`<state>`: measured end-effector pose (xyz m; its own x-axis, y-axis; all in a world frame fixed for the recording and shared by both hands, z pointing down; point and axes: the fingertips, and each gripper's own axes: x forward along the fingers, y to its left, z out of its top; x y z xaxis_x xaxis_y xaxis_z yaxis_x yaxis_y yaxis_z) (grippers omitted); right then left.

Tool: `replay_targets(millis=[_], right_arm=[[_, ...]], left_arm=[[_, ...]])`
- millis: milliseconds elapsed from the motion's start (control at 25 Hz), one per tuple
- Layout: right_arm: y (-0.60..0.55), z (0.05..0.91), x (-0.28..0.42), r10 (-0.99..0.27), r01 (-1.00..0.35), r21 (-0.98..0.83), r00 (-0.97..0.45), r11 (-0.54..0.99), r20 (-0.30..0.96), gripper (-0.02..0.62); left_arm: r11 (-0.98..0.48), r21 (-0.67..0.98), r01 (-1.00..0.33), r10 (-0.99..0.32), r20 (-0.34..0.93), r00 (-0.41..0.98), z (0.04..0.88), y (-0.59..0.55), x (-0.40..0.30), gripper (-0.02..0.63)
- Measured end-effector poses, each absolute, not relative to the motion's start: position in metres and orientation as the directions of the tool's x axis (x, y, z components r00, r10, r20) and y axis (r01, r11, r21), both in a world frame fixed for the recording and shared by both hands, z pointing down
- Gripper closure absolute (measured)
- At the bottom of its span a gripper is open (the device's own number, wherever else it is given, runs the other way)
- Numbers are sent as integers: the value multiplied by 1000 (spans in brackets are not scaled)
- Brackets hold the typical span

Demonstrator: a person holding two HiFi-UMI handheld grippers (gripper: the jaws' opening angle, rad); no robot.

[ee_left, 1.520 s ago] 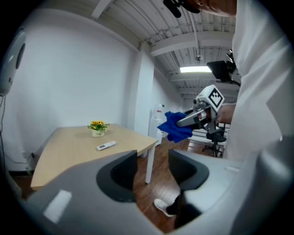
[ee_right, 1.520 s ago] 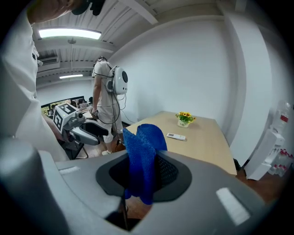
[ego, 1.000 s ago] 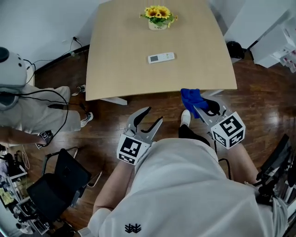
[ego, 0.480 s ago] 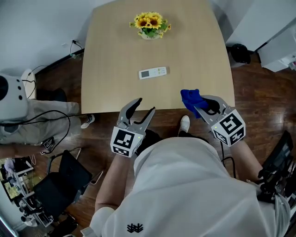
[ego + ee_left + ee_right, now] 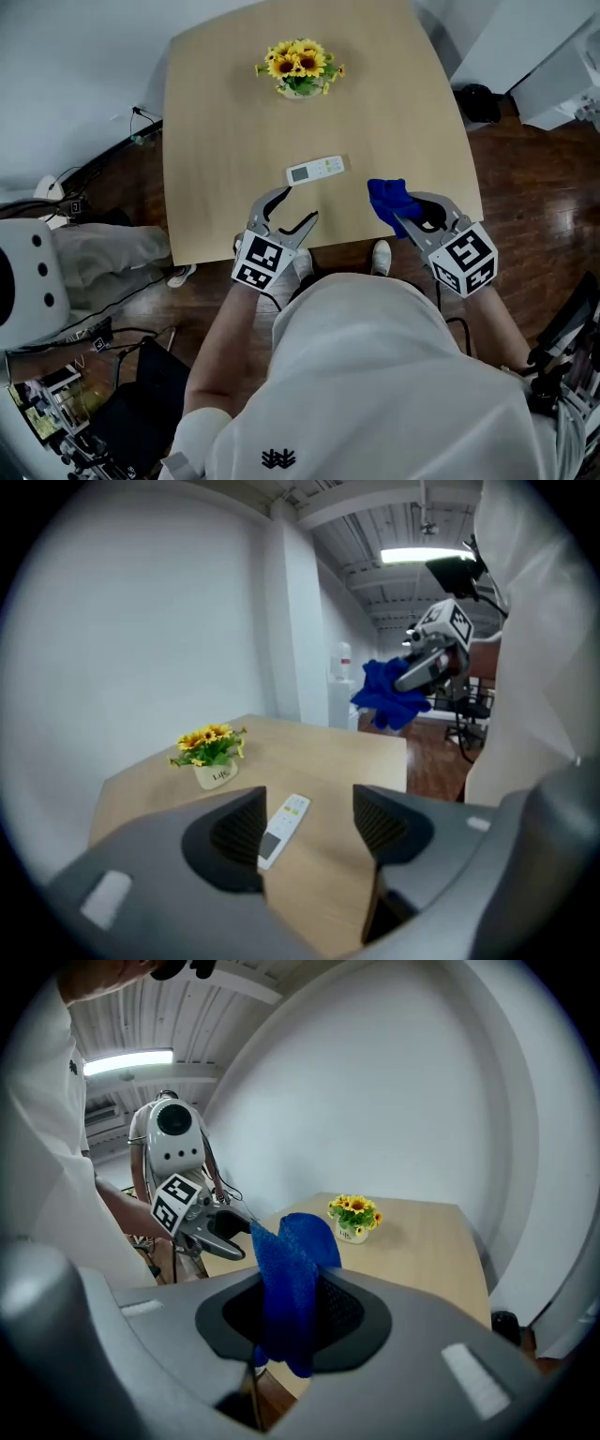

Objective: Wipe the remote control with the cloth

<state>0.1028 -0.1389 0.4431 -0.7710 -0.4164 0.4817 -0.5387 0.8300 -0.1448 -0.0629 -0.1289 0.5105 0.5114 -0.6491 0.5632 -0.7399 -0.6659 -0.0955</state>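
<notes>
My left gripper (image 5: 296,206) hangs over the table's (image 5: 225,122) near edge with its jaws wide apart and nothing in them. The remote control (image 5: 315,170) lies just beyond its tips. The remote's long axis runs across me, left to right and slightly slanted, with the display end toward my left and nearer me. Bare tabletop surrounds it on every side, and the sunflower pot (image 5: 300,67) stands well apart toward the far edge. My right gripper (image 5: 405,211) is clamped on the blue cloth (image 5: 389,199), which bunches up out of the jaws, near the table's near right corner and right of the remote.
</notes>
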Motion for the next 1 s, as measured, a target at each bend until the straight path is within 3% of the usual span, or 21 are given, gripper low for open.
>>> replay_targets(millis=[360, 1000], right_arm=[[-133, 449, 88, -485, -642, -124, -679, 757, 551, 509], [-132, 443, 101, -586, -783, -77, -523, 617, 619, 509]], left_arm=[[-856, -77, -512, -418, 685, 596, 597, -179, -63, 287], [-934, 18, -356, -224, 748, 625, 687, -218, -51, 284]])
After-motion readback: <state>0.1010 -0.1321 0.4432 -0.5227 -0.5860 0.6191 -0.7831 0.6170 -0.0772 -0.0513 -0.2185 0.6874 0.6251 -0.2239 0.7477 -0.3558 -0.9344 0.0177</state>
